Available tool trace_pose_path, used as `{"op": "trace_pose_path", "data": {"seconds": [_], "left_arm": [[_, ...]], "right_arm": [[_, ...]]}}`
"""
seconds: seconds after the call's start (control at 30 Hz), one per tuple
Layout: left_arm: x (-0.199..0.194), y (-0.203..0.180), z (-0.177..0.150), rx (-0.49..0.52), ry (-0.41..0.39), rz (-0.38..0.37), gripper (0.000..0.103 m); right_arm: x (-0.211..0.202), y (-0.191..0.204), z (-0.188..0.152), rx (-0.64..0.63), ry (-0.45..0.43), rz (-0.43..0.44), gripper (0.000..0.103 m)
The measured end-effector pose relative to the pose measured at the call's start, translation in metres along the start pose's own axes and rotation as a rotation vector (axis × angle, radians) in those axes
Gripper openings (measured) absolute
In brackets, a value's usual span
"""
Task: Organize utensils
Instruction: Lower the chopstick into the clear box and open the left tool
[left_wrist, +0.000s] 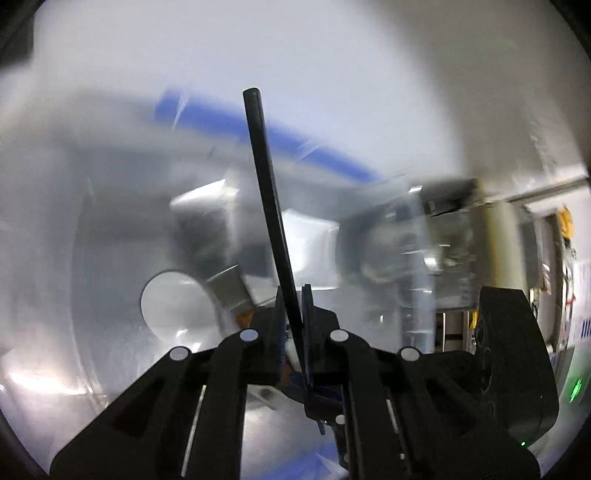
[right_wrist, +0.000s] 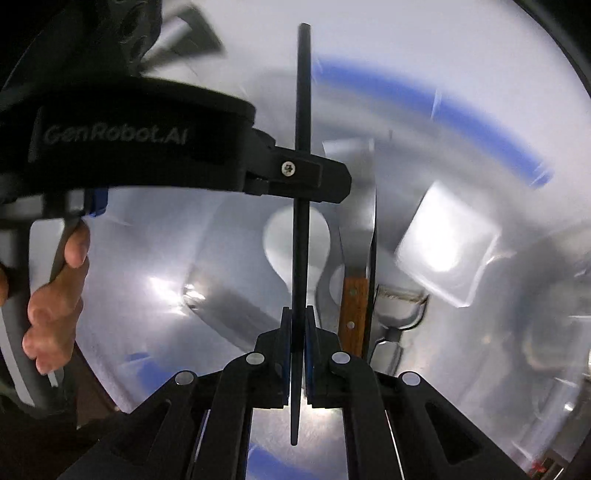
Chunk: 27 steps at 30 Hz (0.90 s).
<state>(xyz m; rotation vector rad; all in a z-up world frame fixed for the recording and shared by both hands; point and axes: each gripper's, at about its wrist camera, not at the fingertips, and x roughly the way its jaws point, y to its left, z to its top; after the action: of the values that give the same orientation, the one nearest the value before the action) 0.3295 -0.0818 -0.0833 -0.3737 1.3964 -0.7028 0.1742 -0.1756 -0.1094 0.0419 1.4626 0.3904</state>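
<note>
Left wrist view: my left fingers (left_wrist: 295, 310) are clamped on a thin black stick (left_wrist: 264, 192) that juts up and away from them — everything below it is a blur. Right wrist view: my right fingers (right_wrist: 298, 321) pinch another black stick (right_wrist: 303, 147), upright, over a smeared white tabletop (right_wrist: 147, 258) where a wooden-handled knife (right_wrist: 354, 314) lies.

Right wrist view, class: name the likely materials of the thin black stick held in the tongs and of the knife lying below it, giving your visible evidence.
Black stick: probably plastic or lacquered wood; uniformly matte black, slim and straight, like a chopstick. Knife: the handle looks like wood, warm brown with pale rivets; the blade appears to be metal, grey and reflective, though blur leaves the finish uncertain.
</note>
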Motion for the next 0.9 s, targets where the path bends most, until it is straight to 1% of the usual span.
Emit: {"op": "trace_pose_path", "data": {"seconds": [0.1,0.17,0.27,0.3,0.33,0.4,0.5,0.53,0.57,0.6,0.67,0.7,0.73,0.77,0.8,0.83,0.9], "left_arm": [[0.034,0.019,0.008,-0.060,0.064,0.022,0.005],[0.049,0.028,0.006,-0.086,0.098,0.037,0.005],[0.067,0.038,0.005,-0.118,0.128,0.054,0.006],[0.070,0.039,0.004,-0.125,0.135,0.056,0.006],[0.072,0.042,0.002,-0.132,0.143,0.058,0.006],[0.076,0.044,0.002,-0.138,0.150,0.071,0.006],[0.081,0.043,0.001,-0.152,0.170,0.082,0.007],[0.084,0.043,0.002,-0.157,0.176,0.085,0.007],[0.085,0.045,0.001,-0.163,0.179,0.100,0.007],[0.081,0.053,0.001,-0.170,0.180,0.107,0.008],[0.080,0.054,0.003,-0.189,0.175,0.120,0.008],[0.077,0.055,0.003,-0.194,0.167,0.130,0.009],[0.075,0.055,0.003,-0.196,0.157,0.137,0.015],[0.070,0.053,0.003,-0.192,0.142,0.141,0.017],[0.062,0.049,0.002,-0.183,0.121,0.146,0.022],[0.055,0.044,0.001,-0.166,0.100,0.152,0.023],[0.029,0.026,-0.002,-0.109,0.037,0.173,0.024]], "right_arm": [[0.030,-0.017,0.004,0.025,0.063,0.023,0.007],[0.043,-0.026,0.007,0.039,0.093,0.034,0.007],[0.058,-0.036,0.010,0.052,0.127,0.039,0.007],[0.062,-0.038,0.010,0.056,0.135,0.045,0.007],[0.057,-0.028,0.010,0.064,0.145,0.048,0.008],[0.057,-0.032,0.012,0.075,0.153,0.062,0.008],[0.059,-0.035,0.013,0.078,0.171,0.047,0.009],[0.069,-0.048,0.014,0.083,0.182,0.044,0.010],[0.066,-0.045,0.016,0.089,0.191,0.042,0.011],[0.065,-0.046,0.017,0.094,0.191,0.041,0.011],[0.062,-0.048,0.018,0.112,0.187,0.035,0.019],[0.059,-0.050,0.018,0.119,0.185,0.037,0.022],[0.052,-0.051,0.017,0.123,0.176,0.028,0.023],[0.047,-0.049,0.015,0.124,0.161,0.008,0.026],[0.039,-0.048,0.014,0.121,0.141,-0.015,0.028],[0.024,-0.046,0.011,0.110,0.104,-0.032,0.028],[0.000,-0.040,0.002,0.100,0.036,-0.059,0.028]]}}
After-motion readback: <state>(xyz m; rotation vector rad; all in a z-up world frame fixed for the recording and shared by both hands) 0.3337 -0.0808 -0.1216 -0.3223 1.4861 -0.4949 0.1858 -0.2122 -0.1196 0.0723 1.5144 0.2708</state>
